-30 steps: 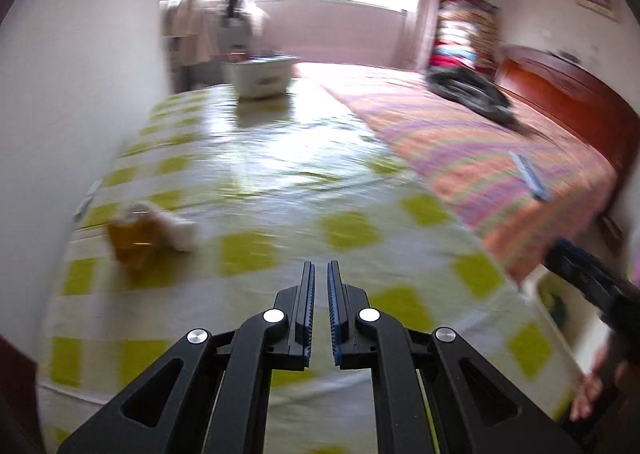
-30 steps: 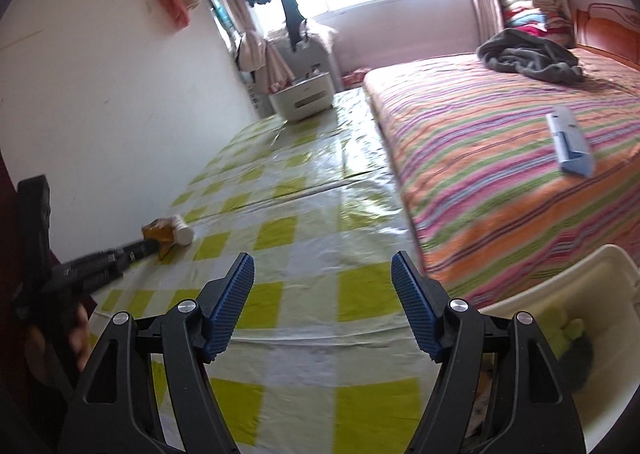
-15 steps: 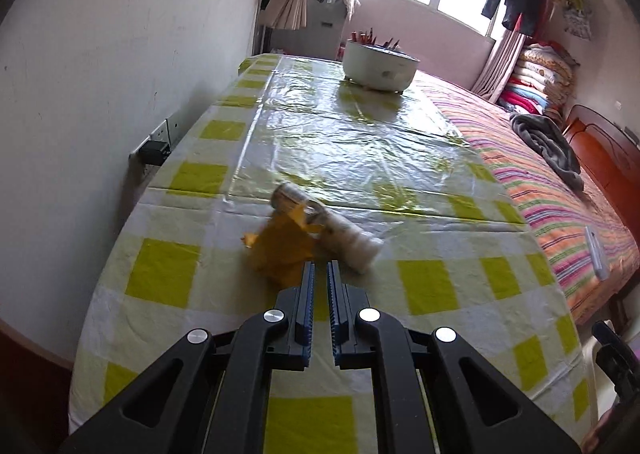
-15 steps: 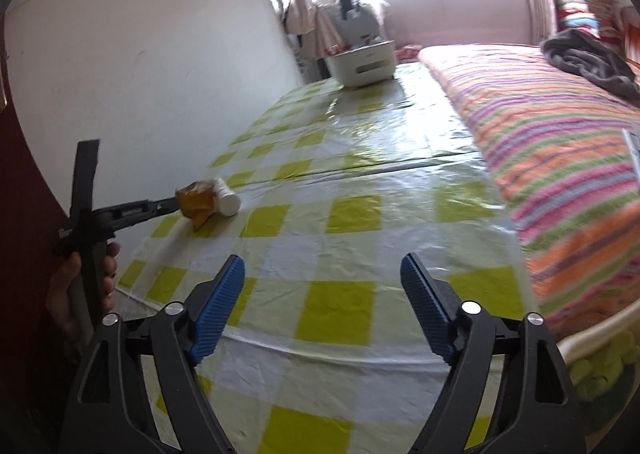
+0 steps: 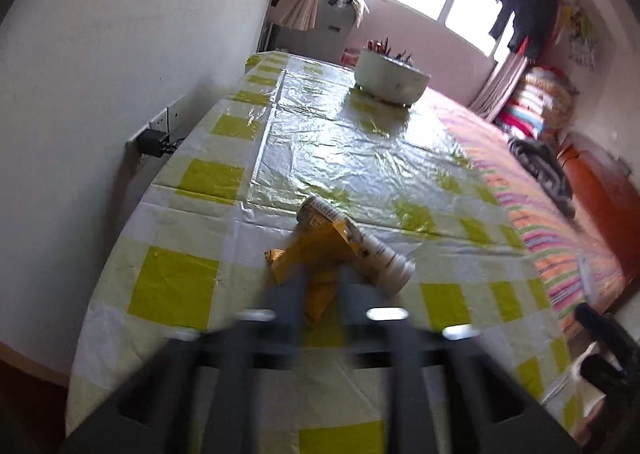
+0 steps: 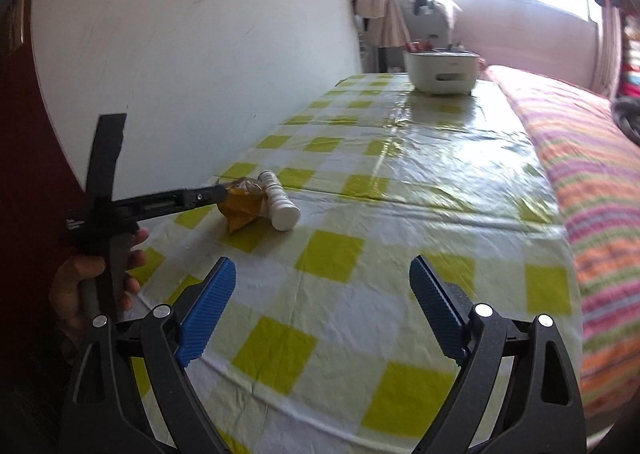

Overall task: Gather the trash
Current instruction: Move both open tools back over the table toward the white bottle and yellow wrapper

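At twelve o'clock of the parted left gripper (image 5: 320, 286), a yellow wrapper (image 5: 316, 274) looks light, crinkly; pinch its near edge. The right gripper (image 6: 322, 314) gapes empty.

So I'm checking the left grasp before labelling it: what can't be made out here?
- Left gripper: left wrist view, motion-blurred; whether it grips the crumpled yellow wrapper is unclear.
- Its fingertips: right wrist view, too small against the wrapper.
- White plastic bottle: label unreadable, too small.
- White tub: contents hidden by its rim.
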`<state>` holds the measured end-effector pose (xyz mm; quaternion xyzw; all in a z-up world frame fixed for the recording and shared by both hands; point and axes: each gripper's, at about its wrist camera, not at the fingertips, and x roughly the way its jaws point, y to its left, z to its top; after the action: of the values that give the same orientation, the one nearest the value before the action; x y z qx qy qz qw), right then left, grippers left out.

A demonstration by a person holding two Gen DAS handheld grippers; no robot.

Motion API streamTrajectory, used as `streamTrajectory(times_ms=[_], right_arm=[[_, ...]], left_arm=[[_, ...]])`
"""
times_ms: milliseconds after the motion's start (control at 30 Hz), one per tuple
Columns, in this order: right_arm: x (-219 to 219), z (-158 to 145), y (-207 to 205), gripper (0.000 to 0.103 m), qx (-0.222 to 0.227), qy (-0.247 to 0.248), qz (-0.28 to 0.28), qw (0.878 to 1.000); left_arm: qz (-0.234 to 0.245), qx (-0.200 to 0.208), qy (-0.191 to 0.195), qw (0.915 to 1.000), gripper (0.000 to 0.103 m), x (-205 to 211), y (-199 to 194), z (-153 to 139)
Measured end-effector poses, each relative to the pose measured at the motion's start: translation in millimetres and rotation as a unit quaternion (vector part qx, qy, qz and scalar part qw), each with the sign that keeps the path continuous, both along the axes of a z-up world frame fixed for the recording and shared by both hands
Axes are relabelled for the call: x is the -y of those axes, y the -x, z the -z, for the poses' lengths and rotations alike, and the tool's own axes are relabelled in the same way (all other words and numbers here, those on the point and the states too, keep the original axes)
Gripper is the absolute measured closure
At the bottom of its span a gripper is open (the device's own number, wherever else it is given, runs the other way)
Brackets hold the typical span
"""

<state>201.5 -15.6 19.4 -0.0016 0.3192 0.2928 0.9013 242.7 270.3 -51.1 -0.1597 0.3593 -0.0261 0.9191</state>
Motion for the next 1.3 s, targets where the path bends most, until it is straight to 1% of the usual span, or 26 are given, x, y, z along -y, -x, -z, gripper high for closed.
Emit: streamTrajectory(times_ms=[33, 67, 133, 233, 300, 400, 467, 533, 700, 800, 933, 1033, 1100, 1133, 1167, 1200, 1233, 1300], right_arm=[[-6.4, 0.5, -4.9, 0.016, 0.0, 0.008, -0.007, 1.0], [-13.6, 1.3, -10.5, 0.016, 0.0, 0.014, -0.015, 1.0], [-24.9, 4.1, -21.7, 0.016, -0.002, 0.026, -0.024, 0.999], [-42.5, 9.9, -38.3, 0.016, -0.01, 0.038, -0.043, 0.998], [-54.3, 12.7, -48.6, 0.016, -0.007, 0.054, -0.057, 0.997], [-73.7, 20.5, -62.8, 0.016, -0.012, 0.071, -0.08, 0.994], [-85.5, 26.0, -71.6, 0.016, -0.02, 0.08, -0.097, 0.992], [-98.6, 30.5, -79.9, 0.016, -0.026, 0.091, -0.112, 0.989], [-127.2, 37.7, -95.8, 0.017, -0.031, 0.124, -0.153, 0.98], [-137.9, 40.8, -106.3, 0.017, -0.032, 0.139, -0.165, 0.976], [-144.5, 46.8, -120.4, 0.019, -0.044, 0.144, -0.172, 0.974], [-148.9, 52.4, -128.4, 0.03, -0.05, 0.154, -0.173, 0.971], [-150.8, 58.8, -133.0, 0.045, -0.064, 0.158, -0.176, 0.97], [-150.2, 66.8, -138.2, 0.046, -0.076, 0.167, -0.171, 0.968], [-148.6, 66.6, -138.0, 0.052, -0.071, 0.166, -0.171, 0.969], [-146.1, 66.3, -137.9, 0.062, -0.071, 0.166, -0.167, 0.969], [-142.9, 65.6, -137.4, 0.066, -0.07, 0.165, -0.162, 0.97], [-133.8, 64.5, -134.1, 0.067, -0.071, 0.161, -0.153, 0.972]], left_arm=[[-0.005, 0.002, 0.009, 0.9999, 0.012, -2.6, -0.2, 0.0], [-0.015, 0.015, 0.018, 0.9996, 0.01, -6.5, 1.7, -0.9], [-0.029, 0.026, 0.021, 0.999, 0.01, -11.9, 3.7, -3.5], [-0.055, 0.034, 0.012, 0.9979, 0.01, -18.6, 6.6, -4.9], [-0.067, 0.031, 0.01, 0.9972, 0.01, -22.1, 5.6, -3.5], [-0.059, 0.01, 0.022, 0.998, 0.01, -26.3, -2.0, 3.5], [-0.049, 0.007, 0.035, 0.9982, 0.01, -27.7, -4.9, 5.4], [-0.04, 0.007, 0.039, 0.9984, 0.01, -26.5, -7.0, 3.6], [-0.035, 0.007, 0.059, 0.9976, 0.01, -26.5, -11.1, 4.4], [-0.038, 0.004, 0.071, 0.9968, 0.01, -30.7, -15.1, 7.1], [-0.041, -0.003, 0.079, 0.996, 0.01, -33.1, -19.8, 10.6], [-0.041, -0.009, 0.084, 0.9956, 0.01, -33.2, -22.9, 13.3], [-0.042, -0.012, 0.075, 0.9962, 0.01, -30.7, -24.9, 13.5], [-0.042, -0.012, 0.074, 0.9963, 0.01, -30.6, -25.3, 13.4], [-0.039, -0.013, 0.075, 0.9963, 0.01, -29.7, -26.0, 13.5], [-0.037, -0.014, 0.077, 0.9963, 0.01, -28.5, -26.1, 13.2], [-0.037, -0.015, 0.074, 0.9964, 0.01, -26.9, -26.9, 12.8], [-0.035, -0.016, 0.07, 0.9968, 0.01, -25.2, -28.6, 12.9]])
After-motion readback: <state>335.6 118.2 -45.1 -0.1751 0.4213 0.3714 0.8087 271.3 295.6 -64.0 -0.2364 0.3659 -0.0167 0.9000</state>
